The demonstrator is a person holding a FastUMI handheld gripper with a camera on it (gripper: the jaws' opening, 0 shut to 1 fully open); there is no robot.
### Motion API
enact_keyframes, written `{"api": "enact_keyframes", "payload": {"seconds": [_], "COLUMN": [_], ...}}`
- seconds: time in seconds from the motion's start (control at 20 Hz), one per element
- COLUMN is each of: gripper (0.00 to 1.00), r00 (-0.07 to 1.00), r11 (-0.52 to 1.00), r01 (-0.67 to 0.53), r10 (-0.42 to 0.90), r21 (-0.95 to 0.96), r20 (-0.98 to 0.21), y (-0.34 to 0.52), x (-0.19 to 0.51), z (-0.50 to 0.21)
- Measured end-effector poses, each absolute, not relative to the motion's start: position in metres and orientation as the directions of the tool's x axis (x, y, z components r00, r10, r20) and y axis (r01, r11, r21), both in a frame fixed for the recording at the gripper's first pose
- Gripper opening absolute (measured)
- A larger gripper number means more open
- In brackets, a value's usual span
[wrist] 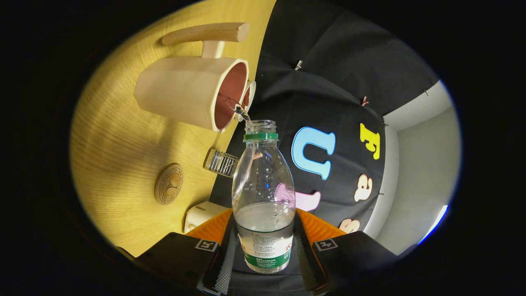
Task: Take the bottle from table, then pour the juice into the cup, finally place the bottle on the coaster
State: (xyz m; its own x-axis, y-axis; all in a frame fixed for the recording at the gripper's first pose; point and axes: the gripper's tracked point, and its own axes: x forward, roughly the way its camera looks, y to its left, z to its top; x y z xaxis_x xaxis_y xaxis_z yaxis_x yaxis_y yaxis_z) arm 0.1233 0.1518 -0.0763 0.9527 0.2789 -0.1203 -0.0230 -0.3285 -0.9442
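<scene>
Bottle, clear plastic with green neck ring and green-white label (264, 193), sits clamped between your gripper (265, 250) fingers, both pressing its lower body at the label. Long axis runs straight out ahead along the fingers, open mouth pointing away from you, cap off. Whole rig is rolled sideways, so bottle is tipped toward the cream ceramic mug with reddish-brown inside and wooden handle (193, 94) standing on the yellow wood-grain table (119, 139). Mouth is just beside the mug rim, thin stream crossing from the mouth into the mug, so pour looks underway. Clear liquid remains in the lower part of the bottle. Round wooden coaster with engraved mark (168, 183) lies on the table nearer the fingers than the mug, off to the mug's side of the bottle, well apart from the mug. Small clear ribbed glass jar (222, 163) lies between coaster and bottle. Next you need to right the bottle, then swing its base toward the coaster; watch the jar.
</scene>
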Motion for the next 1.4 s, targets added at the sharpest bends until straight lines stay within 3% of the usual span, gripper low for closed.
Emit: {"api": "enact_keyframes", "payload": {"seconds": [0.65, 1.4], "gripper": [0.69, 0.69], "r00": [0.941, 0.897], "r11": [-0.440, -0.629], "r01": [0.027, 0.209], "r10": [0.315, 0.428], "r21": [-0.898, -0.749], "r20": [-0.126, -0.108], "y": [0.160, 0.188], "x": [0.129, 0.132], "z": [-0.069, -0.047]}}
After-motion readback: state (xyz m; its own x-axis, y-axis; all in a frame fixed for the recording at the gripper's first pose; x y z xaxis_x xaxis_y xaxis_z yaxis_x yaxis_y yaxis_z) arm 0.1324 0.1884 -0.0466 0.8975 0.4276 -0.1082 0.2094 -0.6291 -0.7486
